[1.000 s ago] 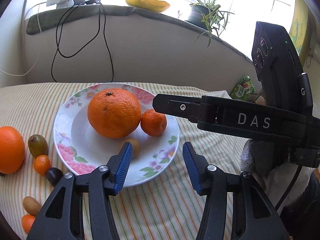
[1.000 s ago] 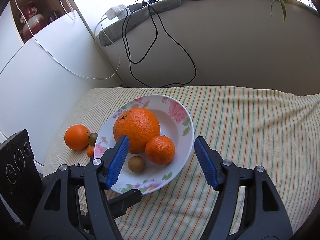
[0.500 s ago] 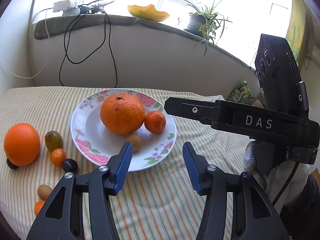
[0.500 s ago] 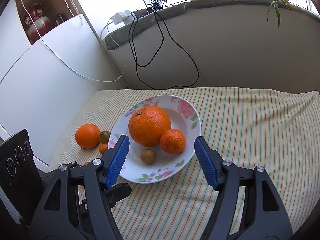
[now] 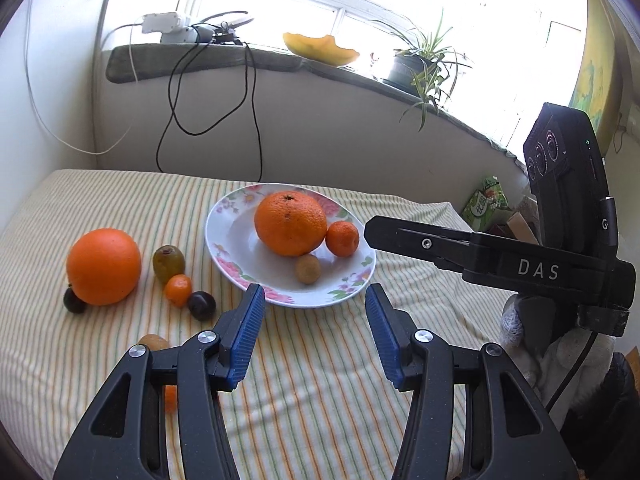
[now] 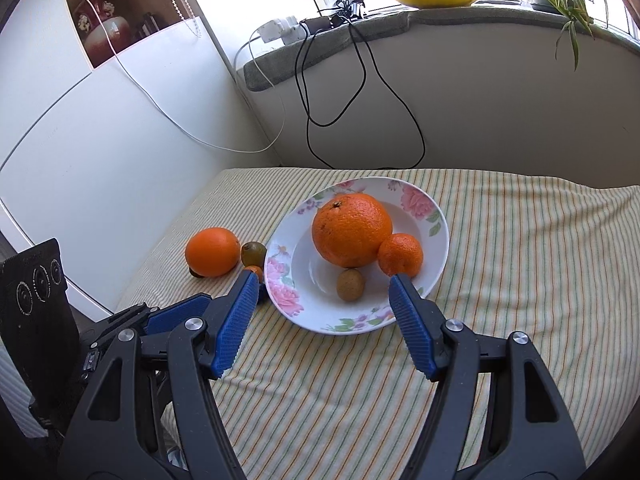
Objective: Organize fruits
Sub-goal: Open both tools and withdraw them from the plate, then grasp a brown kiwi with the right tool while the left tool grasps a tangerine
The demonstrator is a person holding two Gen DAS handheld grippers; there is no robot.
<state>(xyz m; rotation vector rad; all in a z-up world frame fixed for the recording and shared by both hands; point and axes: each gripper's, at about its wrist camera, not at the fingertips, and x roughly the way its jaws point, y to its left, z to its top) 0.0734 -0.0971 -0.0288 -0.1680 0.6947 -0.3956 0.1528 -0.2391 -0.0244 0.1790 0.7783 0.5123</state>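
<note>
- Floral plate point(image 6: 434, 236) mid-table holds a big orange point(image 6: 351, 230), a mandarin point(image 6: 400, 255) and a small brown fruit point(image 6: 350, 284).
- Left of it lie a second orange point(image 5: 103, 266) and small fruits.
- Left gripper point(image 5: 315, 334) and right gripper point(image 6: 324, 322): both wide, empty, near side.
</note>
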